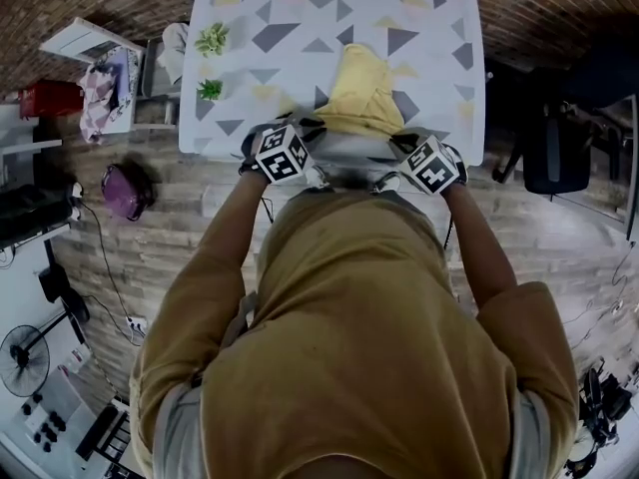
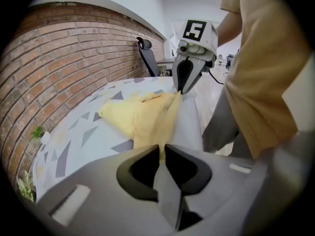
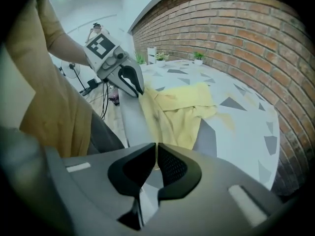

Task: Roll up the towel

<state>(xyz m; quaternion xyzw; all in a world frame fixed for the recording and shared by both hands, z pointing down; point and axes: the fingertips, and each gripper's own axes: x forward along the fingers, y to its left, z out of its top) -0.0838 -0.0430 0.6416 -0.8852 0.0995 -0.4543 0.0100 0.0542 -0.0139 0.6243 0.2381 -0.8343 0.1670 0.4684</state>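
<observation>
Left claw (image 2: 161,155) is pinched tight on the near left corner of the yellow towel (image 2: 142,114), and we've got the right claw (image 3: 155,157) clamped on the near right corner just the same. We see the towel bunched on the patterned tabletop (image 1: 439,28), its near edge pulled taut between both claws. Its crumpled bulk is heaped toward the far side, well apart from the small plants (image 1: 212,38) at far left.
</observation>
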